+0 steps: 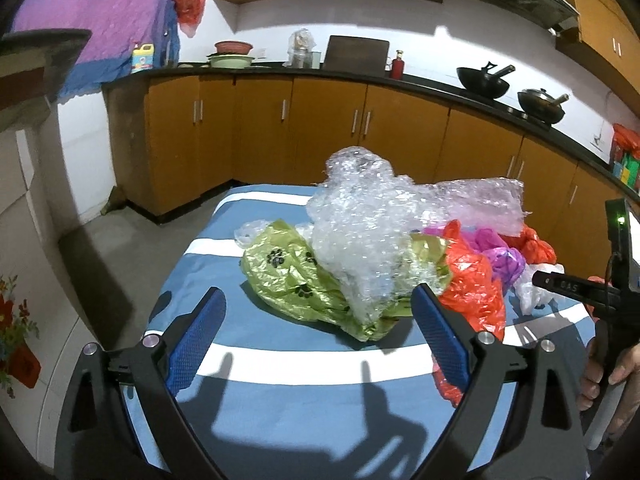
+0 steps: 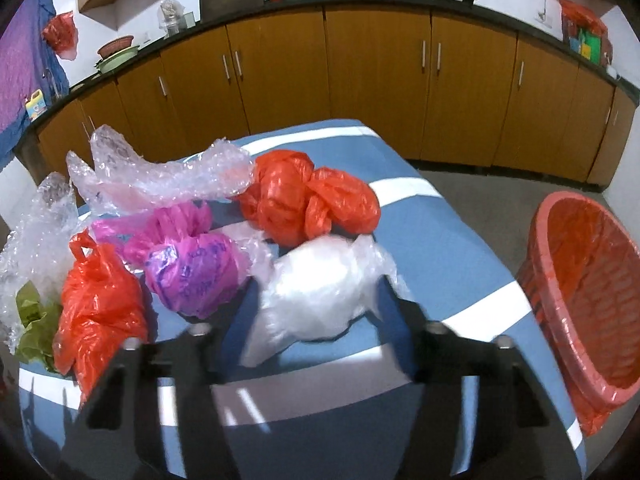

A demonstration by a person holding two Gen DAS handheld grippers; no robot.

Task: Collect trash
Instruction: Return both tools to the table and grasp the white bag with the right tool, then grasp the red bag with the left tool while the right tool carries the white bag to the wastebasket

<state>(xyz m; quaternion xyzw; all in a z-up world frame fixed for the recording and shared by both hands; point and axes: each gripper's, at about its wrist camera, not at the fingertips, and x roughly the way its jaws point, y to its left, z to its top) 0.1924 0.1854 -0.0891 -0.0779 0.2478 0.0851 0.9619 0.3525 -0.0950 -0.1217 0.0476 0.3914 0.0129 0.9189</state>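
Observation:
Crumpled plastic trash lies on a blue and white striped table (image 1: 280, 408). In the left wrist view my left gripper (image 1: 316, 312) is open, its blue pads on either side of a green paw-print bag (image 1: 296, 280) with clear bubble wrap (image 1: 360, 224) on top, not touching. In the right wrist view my right gripper (image 2: 320, 312) is open around a white plastic bag (image 2: 316, 292); the view is blurred. A pink-purple bag (image 2: 192, 268), two red bags (image 2: 100, 304) (image 2: 308, 196) and pinkish bubble wrap (image 2: 160, 176) lie around it.
A red woven wastebasket (image 2: 588, 300) with a red liner stands off the table's right edge. Brown kitchen cabinets (image 1: 320, 128) run behind, with woks (image 1: 484, 80) on the counter. The right gripper and the hand holding it show at the right edge of the left wrist view (image 1: 616, 288).

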